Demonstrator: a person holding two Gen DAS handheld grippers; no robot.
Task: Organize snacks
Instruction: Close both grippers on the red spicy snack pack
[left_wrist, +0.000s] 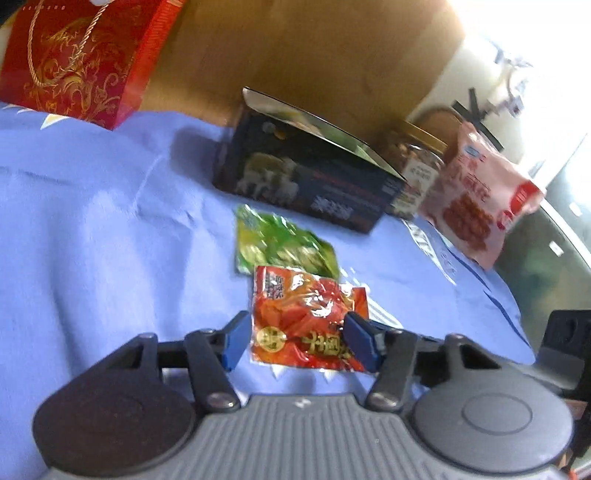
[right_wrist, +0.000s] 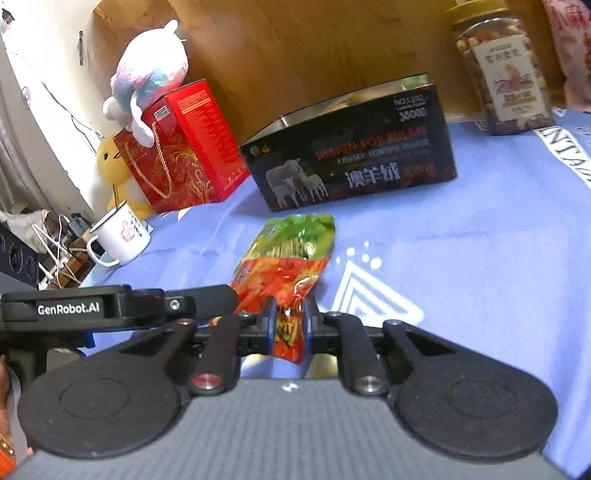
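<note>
Two grippers work one packet: the right gripper (right_wrist: 289, 328) has its blue pads pinched on the near end of the red-orange snack packet (right_wrist: 284, 280), while the left gripper (left_wrist: 291, 341) stands with jaws spread, one pad either side of the same packet (left_wrist: 306, 317), seemingly not yet touching it. From either tool the packet runs straight ahead, its long axis toward twelve o'clock, so the right is the nearer and already has it. Just beyond, overlapped at the far edge, lies the green snack packet (right_wrist: 295, 236), also pointing to twelve. Farther on, at twelve to one o'clock, the open black tin box (right_wrist: 351, 151) sits on the blue cloth (right_wrist: 480, 258), probably where the snacks go. At two o'clock stands the nut jar (right_wrist: 502, 77), with a pink snack bag (left_wrist: 480, 199) beside it. The tin's inside is hidden, its print motion-blurred, and the pink bag is cut off in the right view.
</note>
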